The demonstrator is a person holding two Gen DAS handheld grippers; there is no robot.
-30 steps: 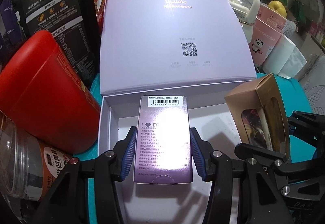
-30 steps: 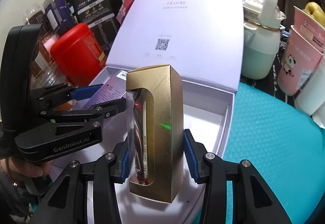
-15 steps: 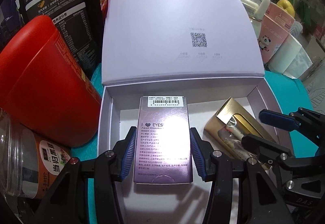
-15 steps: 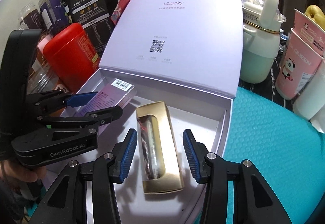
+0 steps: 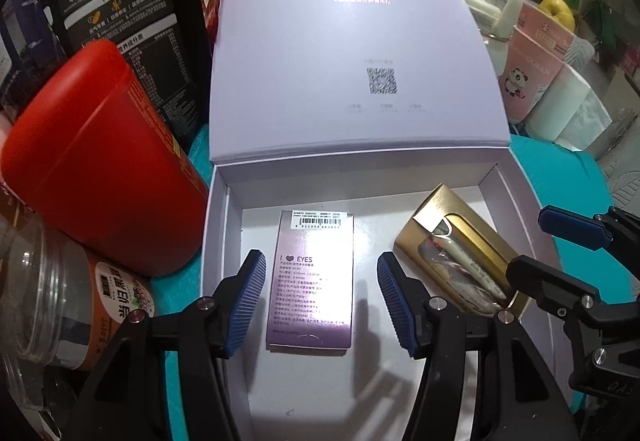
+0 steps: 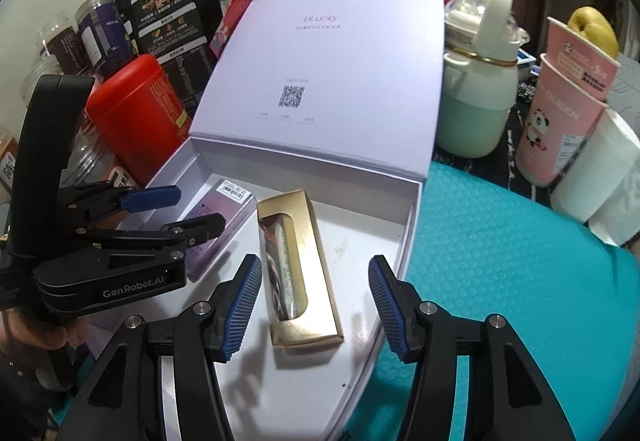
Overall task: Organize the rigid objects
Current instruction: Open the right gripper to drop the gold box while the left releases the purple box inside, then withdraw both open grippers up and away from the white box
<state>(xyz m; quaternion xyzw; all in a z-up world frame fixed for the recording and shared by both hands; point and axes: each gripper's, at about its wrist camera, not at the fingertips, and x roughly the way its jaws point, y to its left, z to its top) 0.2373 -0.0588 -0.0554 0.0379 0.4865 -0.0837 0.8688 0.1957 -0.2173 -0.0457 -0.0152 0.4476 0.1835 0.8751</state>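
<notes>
Left gripper: the left gripper (image 5: 320, 301) hangs over the gift box (image 5: 218, 261), jaws opening, with the purple eye-product carton (image 5: 312, 281) lying between the blue pads but a clear gap on each side, so nothing is gripped.
Right gripper: the right gripper (image 6: 314, 305) is doing the same on its side, jaws opening, pads clear of the gold windowed carton (image 6: 298, 273) that lies between them.
Purple carton: flat on the box floor, barcode end towards the hinge, just inside the left wall.
Gold carton: flat on its back, window up, beside the purple one but apart from it, angled a touch in the left wrist view.
Gift box: base open, lavender lid (image 6: 320, 81) propped up behind with its printed code showing, sitting on the teal mat (image 6: 500, 261).
Done so far: two rigid cartons are down inside the box and both look released.
Left to do: as I read it, plenty of floor remains in the box, and the red canister (image 5: 104, 161), the clear jar (image 5: 52, 293) and the white bottle (image 6: 476, 97) stand outside it; whether any of those belongs in the box I cannot tell.
Closing up: the lid is not yet shut, so that step likely remains if the box is meant to be closed.
</notes>
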